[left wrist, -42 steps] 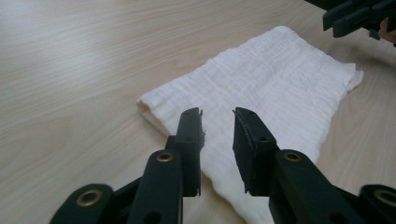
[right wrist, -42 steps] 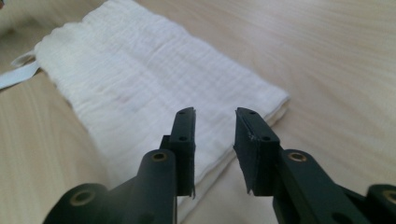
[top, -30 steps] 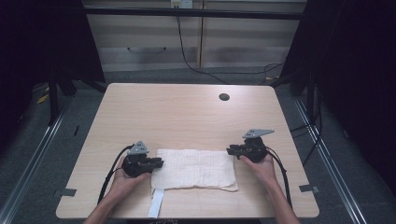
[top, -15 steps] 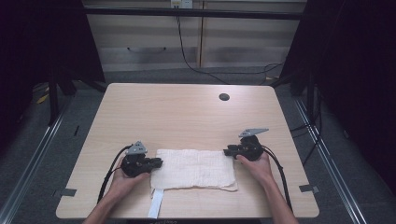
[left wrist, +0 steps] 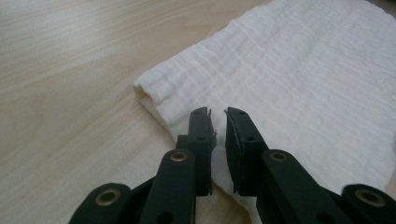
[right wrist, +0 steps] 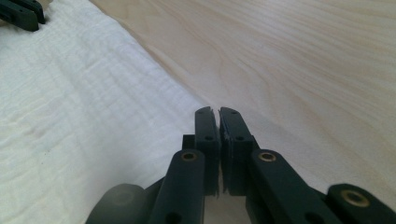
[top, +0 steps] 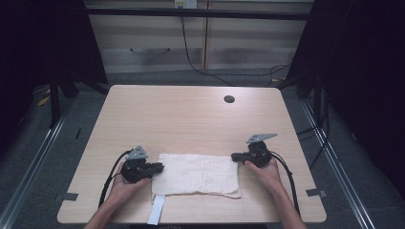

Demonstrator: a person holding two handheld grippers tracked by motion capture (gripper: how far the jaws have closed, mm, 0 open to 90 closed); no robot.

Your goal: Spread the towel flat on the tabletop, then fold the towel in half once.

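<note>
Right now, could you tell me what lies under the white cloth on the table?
The white cloth lies flat on the wooden table. A white strip sticks out from beneath its near left corner. Anything else under it is covered.

The cloth [top: 197, 174] is soft white woven fabric, matt, with a fine crinkled, ribbed weave and a folded edge. The worktop [top: 181, 119] is pale wood-grain laminate, smooth with a faint sheen. The left tool [left wrist: 218, 140] is matt black plastic with small brass-coloured rivets at its pivots; the right tool [right wrist: 218, 135] is the same. Each carries a dull grey plate on top. A strip of white tape [top: 156, 210], paper-like and flat, lies on the worktop's near edge.
</note>
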